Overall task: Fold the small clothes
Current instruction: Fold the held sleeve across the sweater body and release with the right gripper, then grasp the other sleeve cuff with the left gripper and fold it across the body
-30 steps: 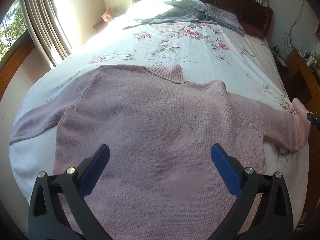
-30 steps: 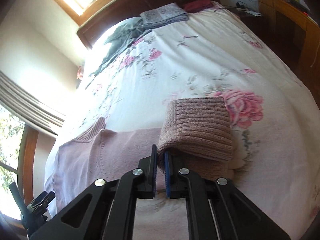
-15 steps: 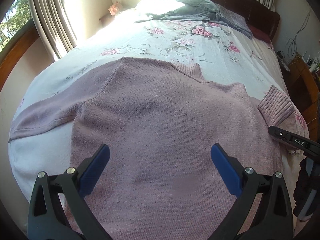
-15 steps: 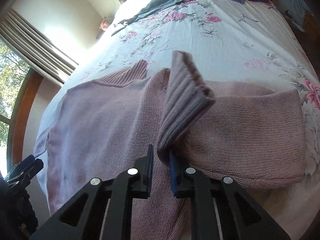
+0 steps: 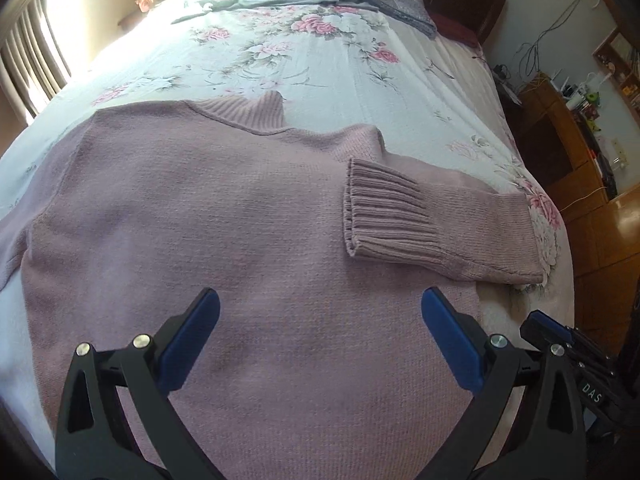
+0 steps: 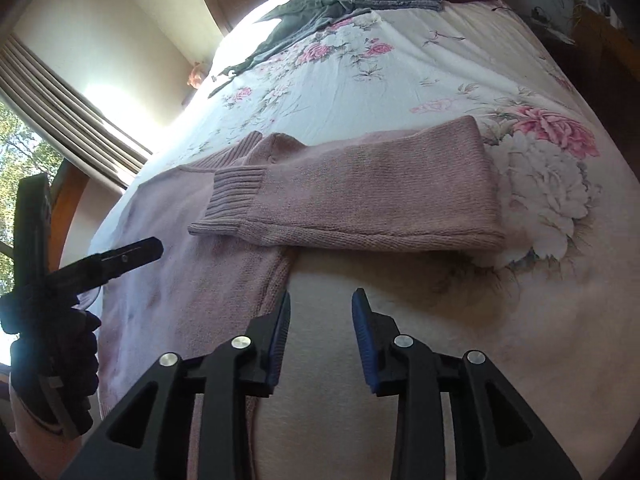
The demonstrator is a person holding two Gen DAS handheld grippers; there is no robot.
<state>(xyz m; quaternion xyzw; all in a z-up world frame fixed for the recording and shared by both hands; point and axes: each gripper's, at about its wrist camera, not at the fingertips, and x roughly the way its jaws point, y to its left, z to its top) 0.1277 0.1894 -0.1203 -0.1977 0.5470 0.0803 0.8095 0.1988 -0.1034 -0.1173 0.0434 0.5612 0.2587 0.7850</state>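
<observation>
Right gripper (image 6: 320, 320) jaws now released, sleeve (image 6: 360, 204) dropped across sweater (image 5: 240, 240), left gripper (image 5: 320, 328) jaws apart

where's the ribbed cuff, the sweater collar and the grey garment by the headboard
ribbed cuff (image 5: 384, 208), left wrist view, middle of the ribbing
sweater collar (image 5: 252, 114), left wrist view, ribbed neck band
grey garment (image 6: 304, 16), right wrist view, middle of the crumpled cloth
</observation>
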